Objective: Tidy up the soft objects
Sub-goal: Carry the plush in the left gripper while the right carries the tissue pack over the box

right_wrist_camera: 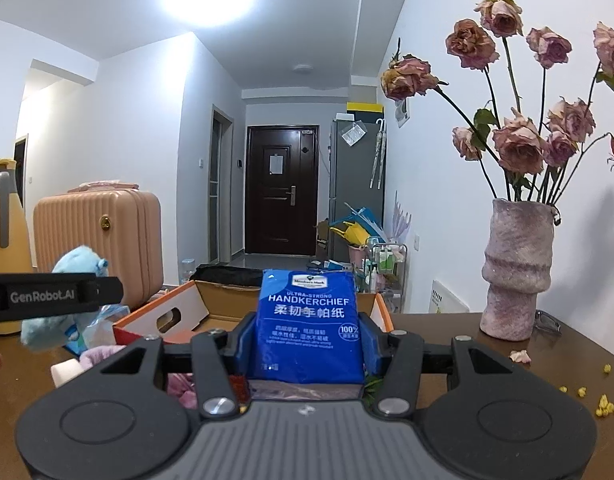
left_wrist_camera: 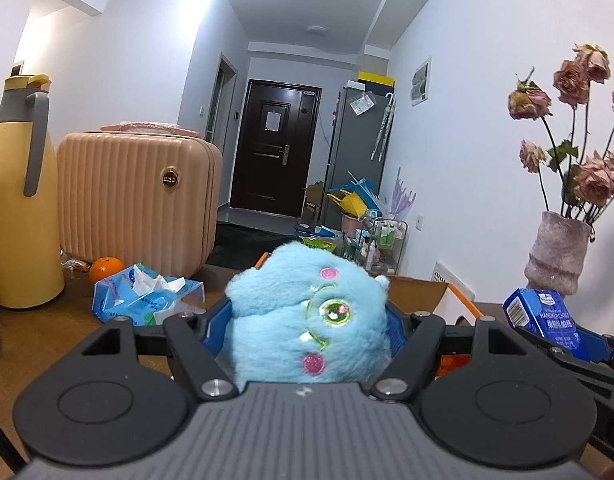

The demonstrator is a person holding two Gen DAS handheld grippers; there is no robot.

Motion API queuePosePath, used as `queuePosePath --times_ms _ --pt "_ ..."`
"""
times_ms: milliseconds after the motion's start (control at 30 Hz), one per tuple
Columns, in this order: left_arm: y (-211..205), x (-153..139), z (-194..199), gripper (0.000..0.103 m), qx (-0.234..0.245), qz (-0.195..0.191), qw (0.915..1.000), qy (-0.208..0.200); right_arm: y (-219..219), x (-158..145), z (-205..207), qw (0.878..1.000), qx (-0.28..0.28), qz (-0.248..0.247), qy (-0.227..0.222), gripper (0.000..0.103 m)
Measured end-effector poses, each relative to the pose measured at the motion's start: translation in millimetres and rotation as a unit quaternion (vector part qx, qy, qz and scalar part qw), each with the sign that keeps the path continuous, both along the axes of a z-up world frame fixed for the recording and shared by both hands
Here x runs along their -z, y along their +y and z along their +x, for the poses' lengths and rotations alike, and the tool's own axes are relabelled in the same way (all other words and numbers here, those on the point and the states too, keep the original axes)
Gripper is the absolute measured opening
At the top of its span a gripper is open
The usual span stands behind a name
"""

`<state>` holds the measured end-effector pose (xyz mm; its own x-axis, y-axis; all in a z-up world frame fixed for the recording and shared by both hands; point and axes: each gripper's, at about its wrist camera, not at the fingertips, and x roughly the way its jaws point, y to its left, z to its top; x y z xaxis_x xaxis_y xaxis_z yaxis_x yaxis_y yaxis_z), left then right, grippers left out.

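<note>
White walls and a long hallway ending in a dark door (right_wrist_camera: 282,189) frame a brown wooden table (right_wrist_camera: 439,336) crowded with household things. Above it, the left gripper (left_wrist_camera: 309,320) pinches a fluffy blue plush toy (left_wrist_camera: 307,316) between its blue pads, the fur bulging out, with an embroidered green eye and pink glitter spots facing the camera. The right gripper (right_wrist_camera: 307,336) clamps a glossy blue handkerchief tissue pack (right_wrist_camera: 309,324), a flat rectangular packet held upright, just above an open cardboard box (right_wrist_camera: 195,308) with orange edges and an oval hand slot. Pinkish soft fabric (right_wrist_camera: 95,358) lies below the right gripper's left side. To the left stand a ribbed peach hard-shell case (left_wrist_camera: 139,200), a smooth yellow thermos jug (left_wrist_camera: 19,208), an orange (left_wrist_camera: 105,268) and a crumpled blue tissue packet (left_wrist_camera: 147,296) with white sheets spilling out. On the right, a rough, lumpy mauve vase (right_wrist_camera: 517,268) holds dried pink roses (right_wrist_camera: 519,148); yellow crumbs (right_wrist_camera: 607,404) and a petal (right_wrist_camera: 519,356) dot the tabletop near it.
</note>
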<state>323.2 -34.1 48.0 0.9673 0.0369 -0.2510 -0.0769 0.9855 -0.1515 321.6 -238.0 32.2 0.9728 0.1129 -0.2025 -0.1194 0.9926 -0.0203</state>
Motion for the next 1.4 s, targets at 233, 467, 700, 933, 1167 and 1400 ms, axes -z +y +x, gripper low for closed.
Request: queuePosePath --times_ms 233,467,700,933,1167,1400 --pt "-1 0 19 0.074 -0.003 -0.002 1.0000 0.000 1 -3 17 1.000 -0.001 -0.004 0.000 0.050" --pt "-4 3 38 0.074 -0.004 0.003 1.0000 0.003 3 -4 39 1.000 -0.004 -0.005 0.009 0.050" --pt "-7 7 58 0.074 -0.006 0.007 0.9999 0.008 5 -5 61 1.000 0.000 -0.008 0.015 0.050" --pt "-14 11 83 0.074 -0.005 0.014 0.9998 0.011 3 -4 86 1.000 0.008 -0.007 0.024 0.050" --pt "-20 14 108 0.074 -0.002 0.018 0.9997 0.017 4 0 112 0.999 0.012 -0.017 0.043 0.050" --pt "-23 15 124 0.074 -0.003 0.020 0.9996 0.019 6 4 133 0.997 0.018 -0.029 0.065 0.050"
